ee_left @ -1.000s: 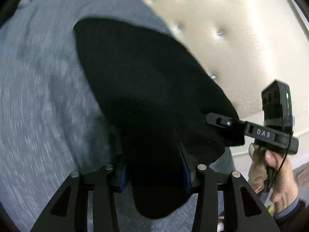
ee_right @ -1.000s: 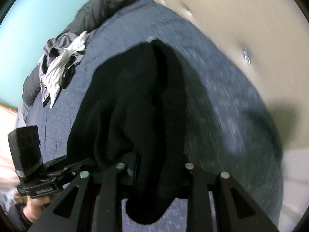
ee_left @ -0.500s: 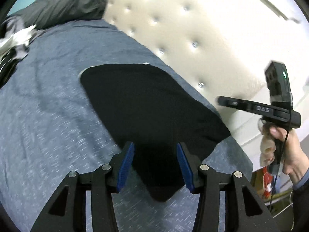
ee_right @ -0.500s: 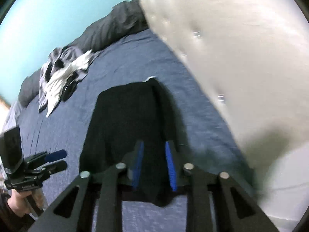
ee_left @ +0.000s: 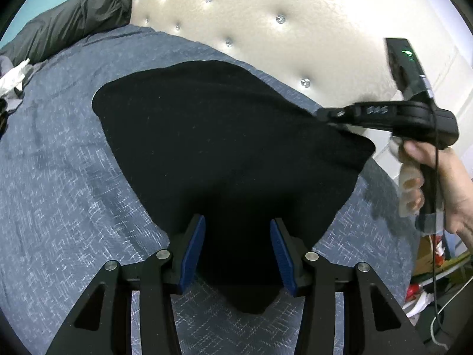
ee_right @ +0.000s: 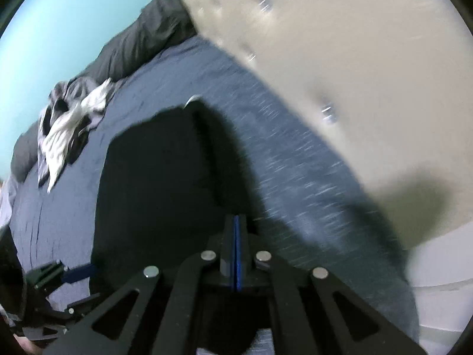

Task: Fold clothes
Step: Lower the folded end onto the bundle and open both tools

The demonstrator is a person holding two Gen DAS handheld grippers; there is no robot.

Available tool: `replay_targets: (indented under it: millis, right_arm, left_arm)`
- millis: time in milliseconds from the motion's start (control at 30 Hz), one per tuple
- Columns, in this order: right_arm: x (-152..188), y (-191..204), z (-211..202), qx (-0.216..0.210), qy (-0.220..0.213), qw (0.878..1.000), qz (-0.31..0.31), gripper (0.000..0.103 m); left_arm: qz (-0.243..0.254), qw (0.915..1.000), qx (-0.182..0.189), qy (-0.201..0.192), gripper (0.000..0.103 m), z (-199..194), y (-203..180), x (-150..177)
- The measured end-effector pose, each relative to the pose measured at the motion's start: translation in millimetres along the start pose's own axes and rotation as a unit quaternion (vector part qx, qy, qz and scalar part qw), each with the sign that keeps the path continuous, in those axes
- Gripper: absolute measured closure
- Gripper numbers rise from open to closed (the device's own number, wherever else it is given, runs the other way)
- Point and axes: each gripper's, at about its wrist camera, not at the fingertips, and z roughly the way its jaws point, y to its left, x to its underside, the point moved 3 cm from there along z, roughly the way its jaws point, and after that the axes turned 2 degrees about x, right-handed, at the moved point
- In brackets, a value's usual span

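A black garment [ee_left: 224, 136] lies folded flat on the blue-grey bedspread [ee_left: 59, 177], its near corner pointing towards me. My left gripper [ee_left: 238, 248] hovers over that corner with its blue pads [ee_left: 193, 251] apart, the cloth beneath them and not pinched. In the right wrist view the same garment [ee_right: 159, 177] fills the middle. My right gripper [ee_right: 236, 222] is shut, pads pressed together at the garment's right edge with no cloth visible between them. It shows in the left wrist view as the right gripper [ee_left: 320, 115], held by a hand [ee_left: 443, 189].
A cream tufted headboard [ee_left: 266, 14] runs along the bed's far side. A dark grey pillow [ee_right: 142, 38] and a pile of grey and white clothes [ee_right: 68, 130] lie at the far end. Floor clutter [ee_left: 428, 281] sits past the bed's right edge.
The garment was bunched between both grippers a second ago; now it lies flat. The right pads have closed together. Both grippers have pulled back from the cloth.
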Motion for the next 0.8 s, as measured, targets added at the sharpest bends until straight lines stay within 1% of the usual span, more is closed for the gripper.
replay_targets:
  millis: [67, 167, 233, 300, 433, 500, 567, 633, 700, 767, 800]
  right_arm:
    - [-1.2, -5.3, -16.0, -0.014, -0.016, 1.000, 0.010, 0.102]
    - [9.1, 12.4, -36.4, -0.051, -0.021, 0.998, -0.027, 0.102]
    - [23.9, 30.2, -41.2, -0.075, -0.014, 0.995, -0.064, 0.102]
    - [37.0, 40.5, -32.7, -0.071, 0.007, 0.993, -0.092, 0.102]
    - [52.5, 10.2, -14.9, -0.025, 0.023, 0.998, -0.054, 0.103]
    - [51.4, -3.8, -17.4, -0.029, 0.012, 0.999, -0.026, 0.103]
    - [47.4, -1.0, -23.4, -0.026, 0.001, 0.999, -0.027, 0.103]
    - [35.4, 13.1, -34.4, -0.023, -0.024, 0.998, -0.044, 0.103]
    - [18.9, 25.4, -37.3, -0.046, -0.038, 0.997, -0.040, 0.103]
    - [2.4, 40.7, -32.9, -0.055, -0.036, 0.997, -0.051, 0.103]
    - [-6.7, 46.8, -24.7, -0.059, -0.029, 0.996, -0.057, 0.103]
  left_arm:
    - [0.001, 1.0000, 0.001, 0.000, 0.054, -1.8, -0.4, -0.5]
    - [0.002, 1.0000, 0.001, -0.001, 0.054, -2.9, -1.4, -0.4]
    - [0.001, 1.0000, 0.000, -0.001, 0.054, -1.9, -2.7, 1.4]
    - [0.000, 1.0000, 0.000, 0.000, 0.054, -2.2, -3.7, 3.4]
    - [0.006, 1.0000, -0.001, 0.003, 0.054, -4.4, -5.7, 7.0]
    - [0.007, 1.0000, -0.001, 0.004, 0.054, -5.1, -4.8, 7.2]
    - [0.002, 1.0000, 0.002, 0.005, 0.054, -5.0, -2.6, 6.6]
    - [-0.003, 1.0000, 0.004, 0.004, 0.054, -4.6, -1.4, 7.1]
    - [-0.002, 1.0000, 0.002, 0.002, 0.054, -4.3, -1.4, 7.7]
    - [-0.007, 1.0000, 0.005, 0.000, 0.054, -4.7, -0.3, 8.1]
    - [-0.011, 0.9999, 0.007, 0.000, 0.054, -4.9, 0.6, 8.0]
